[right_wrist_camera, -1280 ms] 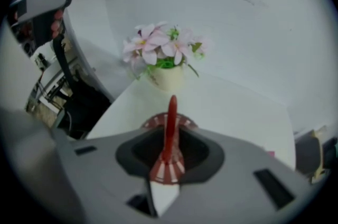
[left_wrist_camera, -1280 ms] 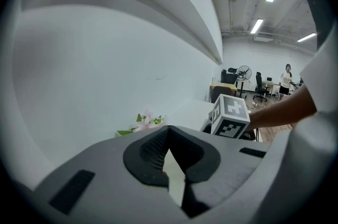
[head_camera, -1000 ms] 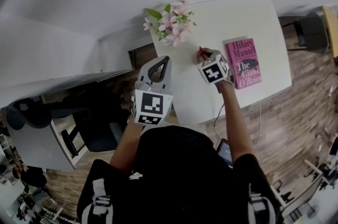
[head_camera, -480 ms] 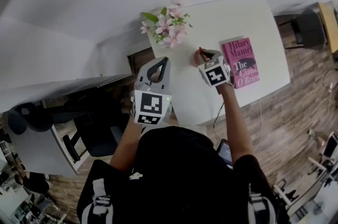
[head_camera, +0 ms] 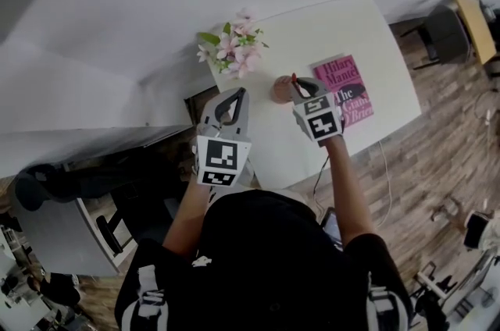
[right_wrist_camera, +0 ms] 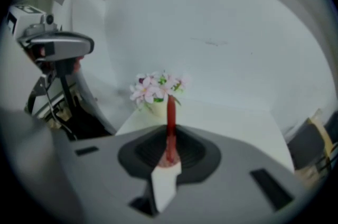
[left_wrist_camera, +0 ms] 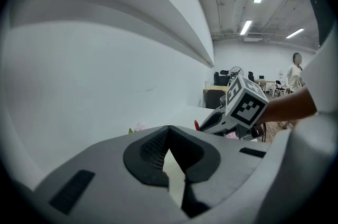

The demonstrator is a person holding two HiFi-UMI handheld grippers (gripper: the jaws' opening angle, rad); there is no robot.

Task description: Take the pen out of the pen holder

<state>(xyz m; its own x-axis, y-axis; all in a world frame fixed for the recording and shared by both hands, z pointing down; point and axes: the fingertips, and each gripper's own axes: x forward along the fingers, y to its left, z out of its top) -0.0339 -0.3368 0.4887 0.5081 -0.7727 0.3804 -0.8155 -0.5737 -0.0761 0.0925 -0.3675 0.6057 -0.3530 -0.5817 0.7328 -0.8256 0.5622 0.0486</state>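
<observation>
White table point(head_camera: 367, 33) below, the pen point(right_wrist_camera: 170, 114) stands clamped between the fingers of the right gripper point(right_wrist_camera: 170, 153), holder point(head_camera: 281, 89) just under them, so the lift looks in hand and wants a straight upward pull; the left gripper point(left_wrist_camera: 168, 153) is pinched together, empty, well apart.

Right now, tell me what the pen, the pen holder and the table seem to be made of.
The pen shows a smooth red shaft, likely plastic; blur hides its sheen. The pen holder is a dull brownish-pink cup, perhaps ceramic or plastic, too small to tell. The table has a flat plain white top, probably laminate or painted board.
</observation>
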